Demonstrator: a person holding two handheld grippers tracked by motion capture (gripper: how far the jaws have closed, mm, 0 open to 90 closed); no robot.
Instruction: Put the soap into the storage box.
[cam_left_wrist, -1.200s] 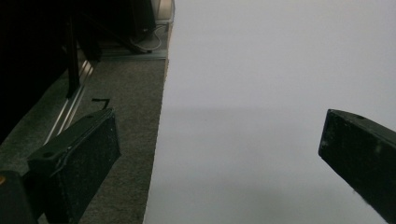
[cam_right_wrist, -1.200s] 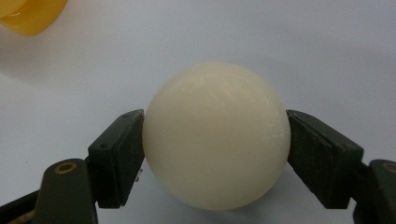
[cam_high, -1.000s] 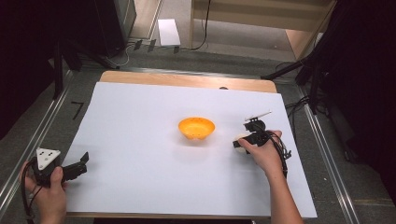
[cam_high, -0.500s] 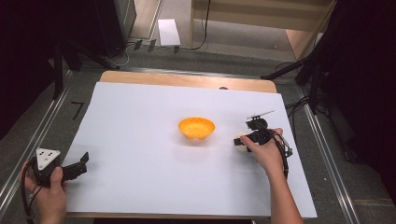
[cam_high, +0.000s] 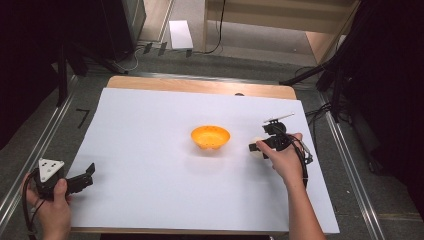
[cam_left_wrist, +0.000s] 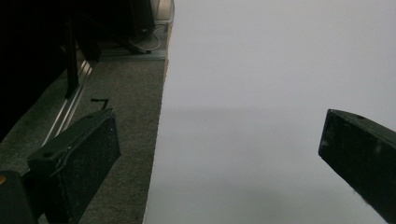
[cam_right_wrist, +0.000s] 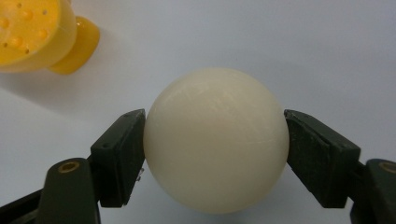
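A cream-white ball (cam_right_wrist: 215, 140) sits between the two black jaws of my right gripper (cam_right_wrist: 215, 158), which press on it from both sides. In the high view this gripper (cam_high: 259, 148) is just right of an orange bowl (cam_high: 210, 137) with small holes, and the ball (cam_high: 256, 150) peeks out at its tip. The bowl (cam_right_wrist: 32, 32) also appears at the upper left of the right gripper view. My left gripper (cam_high: 89, 175) rests at the table's front left corner, its jaws wide apart over the sheet's left edge (cam_left_wrist: 159, 140) with nothing between them.
A white sheet (cam_high: 150, 150) covers the wooden table (cam_high: 200, 86). Grey carpet (cam_left_wrist: 126, 93) and metal rails (cam_high: 30, 165) run along the left side. Cables and dark stands lie beyond the right edge. A white box (cam_high: 180, 34) is on the floor behind the table.
My right gripper has shifted slightly left and towards the bowl with the ball. The left gripper has stayed in place.
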